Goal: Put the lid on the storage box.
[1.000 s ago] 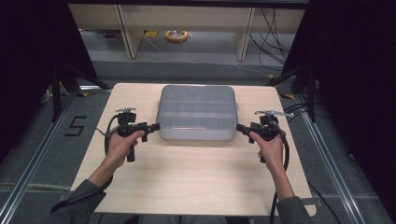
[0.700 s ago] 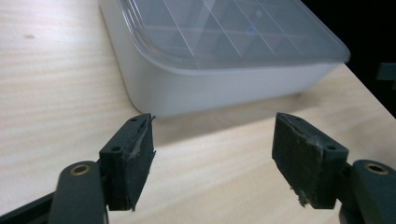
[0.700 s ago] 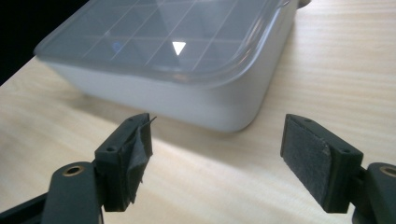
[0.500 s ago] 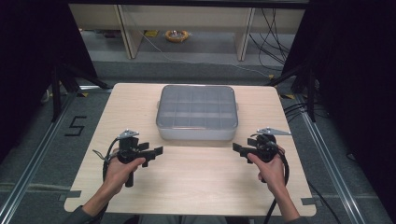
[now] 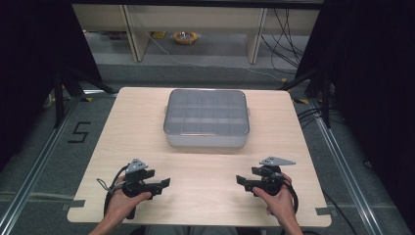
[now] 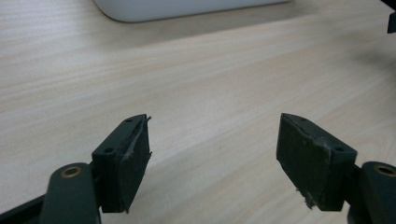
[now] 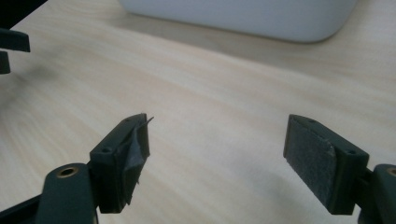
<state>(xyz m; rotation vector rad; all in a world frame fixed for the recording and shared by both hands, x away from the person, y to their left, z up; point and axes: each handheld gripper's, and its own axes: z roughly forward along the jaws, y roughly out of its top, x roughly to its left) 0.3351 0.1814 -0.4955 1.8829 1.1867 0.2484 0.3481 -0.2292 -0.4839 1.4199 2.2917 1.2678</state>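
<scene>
The box (image 5: 206, 119), a stiff, smooth, likely light lidded plastic tray at the table's (image 5: 147, 122) far middle, looks best gripped at its 2 side rims, while the left gripper (image 5: 164, 183) and right gripper (image 5: 241, 180) hang open and empty near the front edge.

Both grippers black: left gripper (image 5: 165, 183), right gripper (image 5: 240, 180); grey three-cornered top plates, black looping cables, worn jaw pads

We see our right gripper (image 7: 217, 158) with its jaws spread wide over the bare wooden table (image 7: 201, 93). A white box (image 7: 243, 16) sits ahead at the top edge. The other gripper's black tips (image 7: 9, 49) show at far left.
</scene>
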